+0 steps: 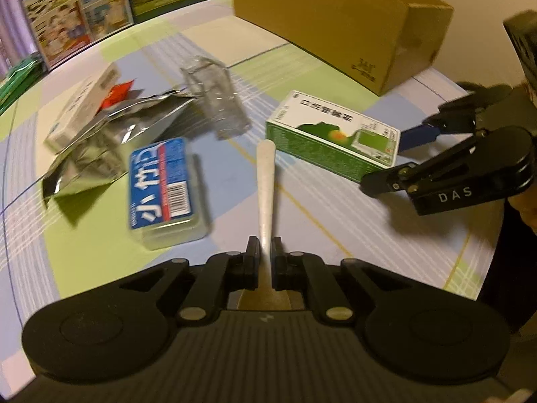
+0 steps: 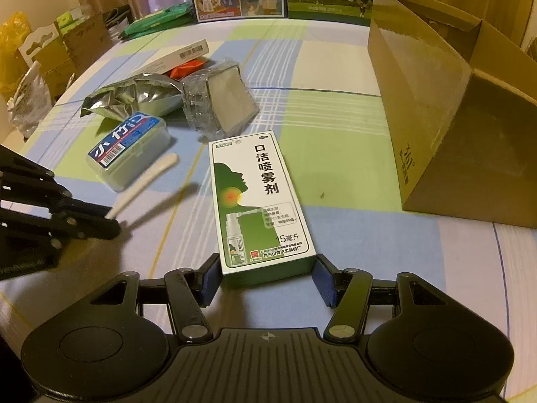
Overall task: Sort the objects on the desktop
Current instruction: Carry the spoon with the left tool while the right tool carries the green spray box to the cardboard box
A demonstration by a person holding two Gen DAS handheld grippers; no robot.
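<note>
Two hand-held grippers are seen: the left (image 1: 265, 252) is clamped on a white stick (image 1: 266, 181), the right (image 2: 266, 277) spread around a green box (image 2: 258, 201), ungripped; a skewed closing could push it away.

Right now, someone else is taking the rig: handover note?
Left tongs: shut on the white stick, lifted off the table.
Right tongs: open, pads either side of the near end of the green spray box; not gripped yet.
On the checked cloth: blue-label plastic case, clear wrapped block, foil pouch, flat white box by the pouch.
Cardboard box stands right; its inside is hidden.
Done: nothing visibly sorted. Left: place the stick, grasp the spray box, clear the rest.
</note>
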